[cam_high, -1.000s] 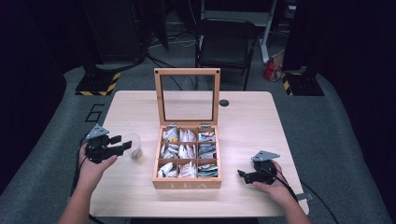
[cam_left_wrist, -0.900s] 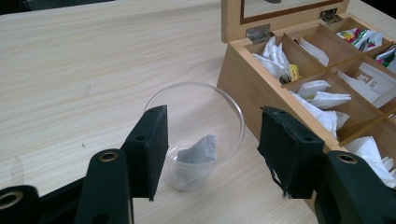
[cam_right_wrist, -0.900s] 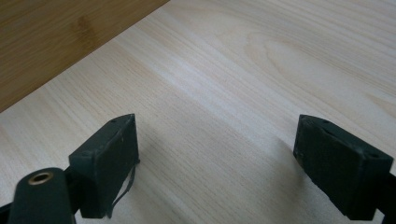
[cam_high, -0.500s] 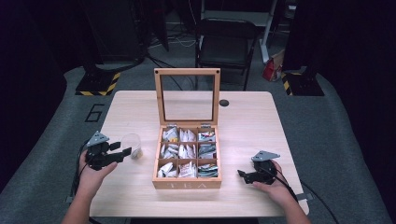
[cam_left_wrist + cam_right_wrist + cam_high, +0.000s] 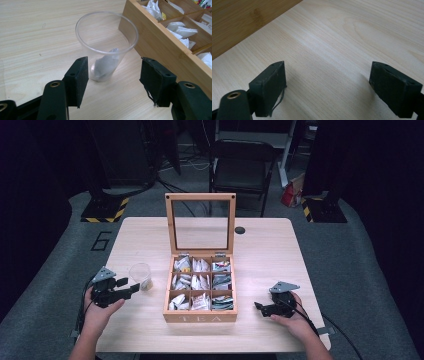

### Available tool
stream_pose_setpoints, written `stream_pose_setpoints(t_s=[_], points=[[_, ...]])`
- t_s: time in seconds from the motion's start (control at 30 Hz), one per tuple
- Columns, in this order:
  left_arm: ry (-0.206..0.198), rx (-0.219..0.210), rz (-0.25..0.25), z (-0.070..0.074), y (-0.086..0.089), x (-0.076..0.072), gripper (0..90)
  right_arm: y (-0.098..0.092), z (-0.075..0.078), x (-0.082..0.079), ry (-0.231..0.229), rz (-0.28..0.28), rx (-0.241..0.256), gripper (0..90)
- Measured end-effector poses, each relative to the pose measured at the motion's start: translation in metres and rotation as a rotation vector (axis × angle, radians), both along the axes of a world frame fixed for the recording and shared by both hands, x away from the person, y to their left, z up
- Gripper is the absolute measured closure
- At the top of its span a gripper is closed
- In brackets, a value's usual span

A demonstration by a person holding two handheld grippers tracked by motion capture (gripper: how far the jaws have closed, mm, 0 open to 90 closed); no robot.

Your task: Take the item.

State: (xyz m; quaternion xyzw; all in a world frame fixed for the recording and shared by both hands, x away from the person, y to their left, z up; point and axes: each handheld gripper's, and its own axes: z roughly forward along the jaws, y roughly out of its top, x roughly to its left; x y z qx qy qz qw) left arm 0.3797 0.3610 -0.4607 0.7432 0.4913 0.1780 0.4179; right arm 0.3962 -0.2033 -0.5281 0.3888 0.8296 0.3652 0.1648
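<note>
A clear plastic cup (image 5: 140,275) (image 5: 107,46) stands upright on the table left of the wooden tea box (image 5: 201,316), with a white tea bag (image 5: 105,65) inside it. My left gripper (image 5: 131,287) (image 5: 113,82) is open just short of the cup, its jaws apart and holding nothing. The tea box has its glass lid (image 5: 201,222) raised, and its compartments hold several tea bags (image 5: 200,282). My right gripper (image 5: 258,307) (image 5: 327,87) rests open low over bare table right of the box, with the box's wall (image 5: 242,20) ahead of it.
The light wooden table (image 5: 265,255) has a small black round hole cover (image 5: 240,230) behind the box. A black chair (image 5: 240,165) stands beyond the far edge. The box's side wall (image 5: 160,42) runs close along the right of the cup.
My left gripper has let go of the cup and drawn back toward the person, lower and farther left. The cup stays standing by the box. The right gripper has not moved.
</note>
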Motion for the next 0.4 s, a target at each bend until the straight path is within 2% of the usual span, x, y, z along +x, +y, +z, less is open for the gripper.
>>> stream_pose_setpoints(t_s=[0.4], points=[[0.016,-0.005,-0.002,-0.013,-0.001,-0.002,37.5,0.000,0.000,0.000,0.000,0.000,0.000,13.3]])
